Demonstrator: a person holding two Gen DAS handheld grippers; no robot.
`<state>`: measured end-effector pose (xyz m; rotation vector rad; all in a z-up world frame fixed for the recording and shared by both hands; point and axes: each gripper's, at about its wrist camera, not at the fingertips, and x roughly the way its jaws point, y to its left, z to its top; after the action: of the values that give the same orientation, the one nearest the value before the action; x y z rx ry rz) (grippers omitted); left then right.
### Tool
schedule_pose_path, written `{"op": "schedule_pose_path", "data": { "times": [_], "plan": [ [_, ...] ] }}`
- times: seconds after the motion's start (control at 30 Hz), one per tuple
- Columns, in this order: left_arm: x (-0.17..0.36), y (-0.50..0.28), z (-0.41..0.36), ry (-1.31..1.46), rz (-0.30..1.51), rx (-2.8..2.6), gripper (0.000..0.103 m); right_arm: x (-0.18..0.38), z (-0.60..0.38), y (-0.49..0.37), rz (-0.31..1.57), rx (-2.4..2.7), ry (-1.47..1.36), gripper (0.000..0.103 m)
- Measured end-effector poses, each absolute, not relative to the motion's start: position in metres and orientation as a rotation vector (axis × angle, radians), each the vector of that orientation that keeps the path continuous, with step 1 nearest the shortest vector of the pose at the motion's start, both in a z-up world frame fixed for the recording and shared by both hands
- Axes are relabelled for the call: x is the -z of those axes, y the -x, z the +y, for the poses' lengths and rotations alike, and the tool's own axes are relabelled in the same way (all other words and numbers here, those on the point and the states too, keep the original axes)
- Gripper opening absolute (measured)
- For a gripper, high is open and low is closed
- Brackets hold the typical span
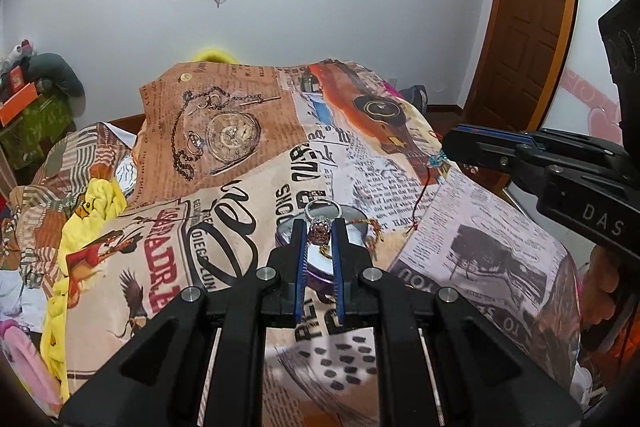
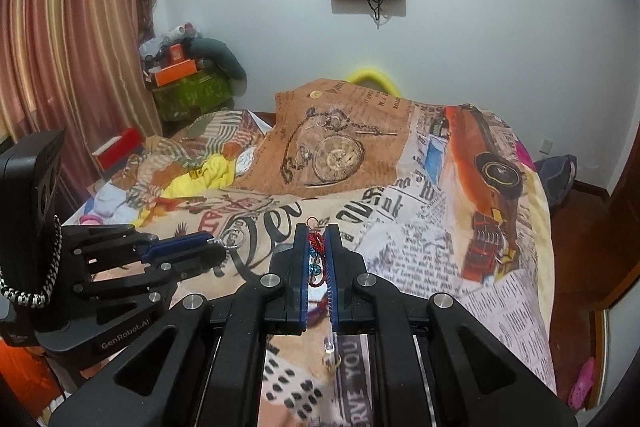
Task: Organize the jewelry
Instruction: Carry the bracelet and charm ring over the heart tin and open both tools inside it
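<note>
Above the round tin (image 1: 352, 227) on the bed (image 1: 240, 195), a silver ring (image 1: 320, 217) with a reddish stone sits clamped between the narrow jaws of the left gripper (image 1: 319, 227). Right of the tin, the right gripper (image 2: 316, 241) is closed on a red thread bracelet (image 2: 316, 247) with blue beads, its cord trailing below. A printed newspaper-pattern bedspread (image 1: 400, 155) lies beneath; yellow cloth (image 1: 96, 203) is bunched well left of the tin.
</note>
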<state>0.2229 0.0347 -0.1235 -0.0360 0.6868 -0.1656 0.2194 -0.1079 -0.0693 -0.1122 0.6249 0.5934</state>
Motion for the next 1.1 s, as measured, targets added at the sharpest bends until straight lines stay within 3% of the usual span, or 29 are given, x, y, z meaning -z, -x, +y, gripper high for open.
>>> {"op": "schedule_pose_path", "data": {
  "times": [0.6,1.1],
  "plan": [
    [0.163,-0.265,0.039,0.056,0.769,0.191,0.01,0.104,-0.08,-0.27,0.724,-0.621,0.09,0.007],
    [0.189,-0.279,0.025,0.03,0.84,0.227,0.01,0.156,-0.074,-0.296,0.932,-0.625,0.112,0.007]
  ]
}}
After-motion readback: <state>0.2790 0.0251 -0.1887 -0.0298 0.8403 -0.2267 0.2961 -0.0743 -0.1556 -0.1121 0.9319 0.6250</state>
